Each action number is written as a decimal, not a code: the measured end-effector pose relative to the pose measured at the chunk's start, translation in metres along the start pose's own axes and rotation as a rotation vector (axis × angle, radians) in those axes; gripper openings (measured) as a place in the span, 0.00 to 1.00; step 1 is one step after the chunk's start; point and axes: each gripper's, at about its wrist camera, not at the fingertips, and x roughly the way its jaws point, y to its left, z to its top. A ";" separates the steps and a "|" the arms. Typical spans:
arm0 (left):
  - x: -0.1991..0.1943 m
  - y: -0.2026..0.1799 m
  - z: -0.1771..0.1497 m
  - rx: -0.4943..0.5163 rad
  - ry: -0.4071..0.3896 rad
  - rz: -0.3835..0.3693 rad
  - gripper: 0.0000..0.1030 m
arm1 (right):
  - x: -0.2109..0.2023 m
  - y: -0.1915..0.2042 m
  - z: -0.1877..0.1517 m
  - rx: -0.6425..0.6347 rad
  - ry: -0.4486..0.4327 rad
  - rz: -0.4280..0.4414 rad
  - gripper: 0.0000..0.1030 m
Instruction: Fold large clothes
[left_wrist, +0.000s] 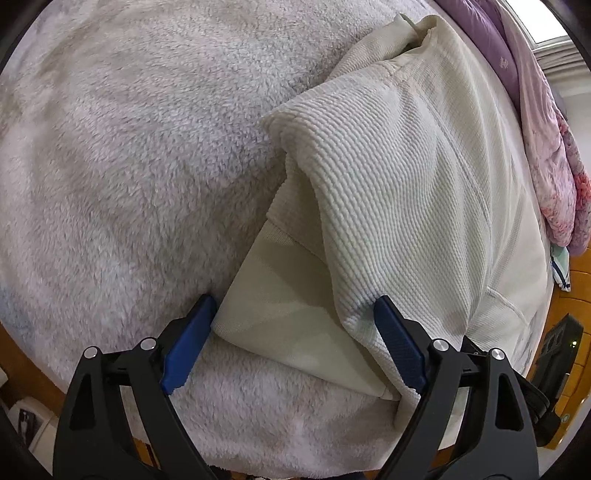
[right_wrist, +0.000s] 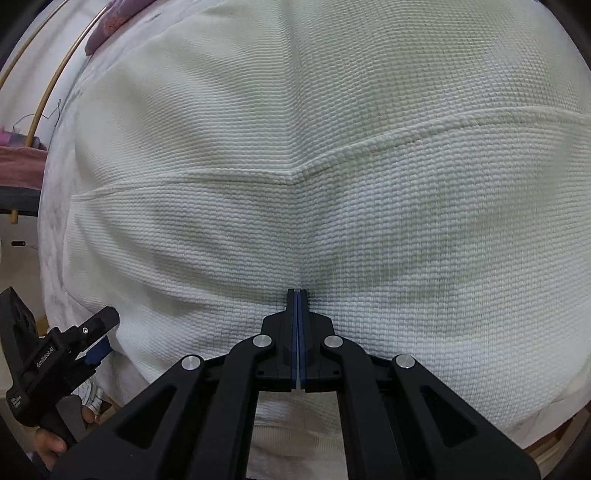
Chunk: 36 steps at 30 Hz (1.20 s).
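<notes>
My left gripper (left_wrist: 291, 317) gapes over the soft, floppy cream sweater's (left_wrist: 406, 192) folded edge; right gripper (right_wrist: 297, 295) pinched empty, pressing its middle.

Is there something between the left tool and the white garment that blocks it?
Nothing visible blocks it. The left tool is open, and the folded edge of the garment already lies between its fingers on the fleece blanket. The right tool is shut, its tip at the garment.

Garment (left_wrist: 406, 177) lies on blanket (left_wrist: 129, 166) — quilt (left_wrist: 546, 155) behind it
</notes>
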 end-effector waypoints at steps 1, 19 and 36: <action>-0.004 0.002 0.000 -0.018 -0.007 -0.011 0.84 | 0.000 0.000 0.000 0.002 0.000 0.003 0.00; -0.004 0.004 -0.015 -0.054 -0.038 0.004 0.47 | -0.029 -0.064 -0.014 0.015 -0.012 0.074 0.00; -0.060 -0.028 -0.014 0.045 -0.077 -0.151 0.10 | -0.075 -0.035 -0.046 -0.284 -0.125 0.167 0.09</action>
